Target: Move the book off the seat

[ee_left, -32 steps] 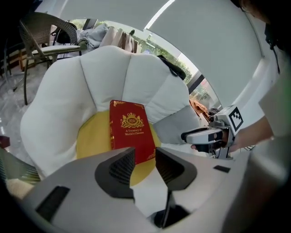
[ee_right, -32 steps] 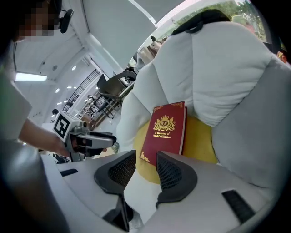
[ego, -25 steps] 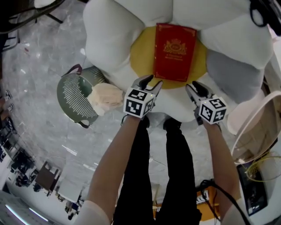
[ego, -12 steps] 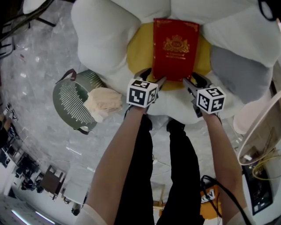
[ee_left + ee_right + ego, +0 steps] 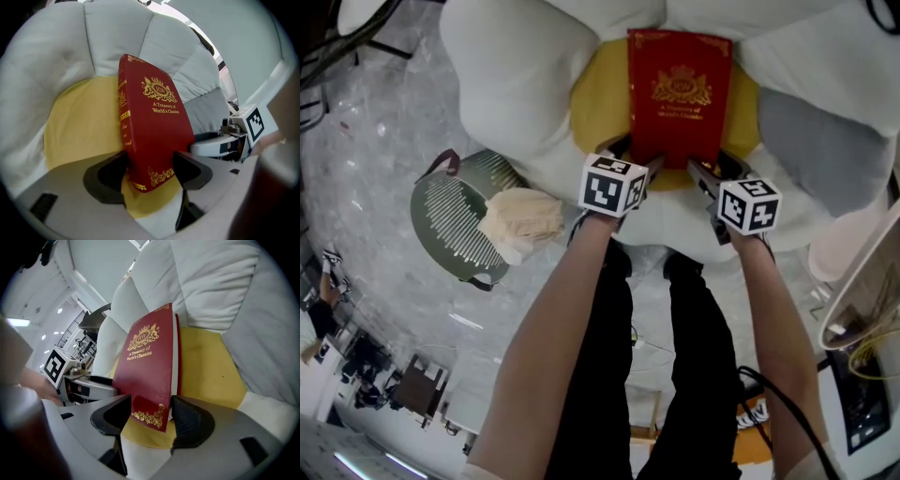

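Book [image 5: 680, 94], red with a gold crest and the title "A Treasury of World's Classics", lies flat and cover up on the yellow seat [image 5: 600, 108] of a flower-shaped chair, its long sides running from the seat's near edge toward the back. At the near edge of the seat both claws straddle the book's near corners. In the left gripper view the left claw [image 5: 150, 165] has the book [image 5: 152, 126] by its spine corner between the jaws, which have just been opening and stand wide, close against the book on both sides without clearly clamping it. In the right gripper view the right claw [image 5: 151, 409] has the other near corner of the book [image 5: 150, 366] between its jaws, which have also just been opening and stand at their widest, with a slight gap at the page edge. From the head view the left claw [image 5: 637, 155] and right claw [image 5: 712, 169] sit side by side at the seat's front. White cushion petals [image 5: 511, 75] ring the seat, with one grey petal [image 5: 820, 141] to its right. On the pale marbled floor [image 5: 384, 159] left of the seat lies a round green striped thing [image 5: 450, 220] with a cream bundle [image 5: 520, 220] on it.
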Tool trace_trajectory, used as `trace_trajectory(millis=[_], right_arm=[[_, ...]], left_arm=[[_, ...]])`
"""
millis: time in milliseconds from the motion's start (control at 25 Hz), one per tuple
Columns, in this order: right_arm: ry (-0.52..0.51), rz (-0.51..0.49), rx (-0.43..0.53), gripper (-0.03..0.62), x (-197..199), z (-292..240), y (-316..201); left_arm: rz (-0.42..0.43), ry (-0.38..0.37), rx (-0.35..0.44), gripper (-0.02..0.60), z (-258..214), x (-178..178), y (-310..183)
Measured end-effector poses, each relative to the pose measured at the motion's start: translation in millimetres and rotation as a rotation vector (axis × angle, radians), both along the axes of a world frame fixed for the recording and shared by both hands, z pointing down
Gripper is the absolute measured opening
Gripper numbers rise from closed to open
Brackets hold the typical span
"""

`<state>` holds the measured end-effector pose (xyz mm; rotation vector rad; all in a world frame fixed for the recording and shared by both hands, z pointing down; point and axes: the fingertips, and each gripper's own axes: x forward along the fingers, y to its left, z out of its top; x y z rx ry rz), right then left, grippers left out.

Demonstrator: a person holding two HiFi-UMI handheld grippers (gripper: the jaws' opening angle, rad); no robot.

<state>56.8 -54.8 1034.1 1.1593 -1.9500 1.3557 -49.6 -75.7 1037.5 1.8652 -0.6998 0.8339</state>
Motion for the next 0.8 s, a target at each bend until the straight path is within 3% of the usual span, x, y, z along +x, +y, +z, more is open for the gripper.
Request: trace_trajectory(millis=[360, 800], right_arm=[[0.035, -0.012, 0.008, 0.262, 0.4, -26.9, 6.3], [0.03, 0.001, 0.028, 0.262, 1.8, -114.9, 21.3]], left_arm=[[-0.023, 0.002, 0.004, 0.308, -27.8, -1.5, 6.6], [-0.014, -0.003, 0.044, 0.308, -117.2, 1.6, 20.2]])
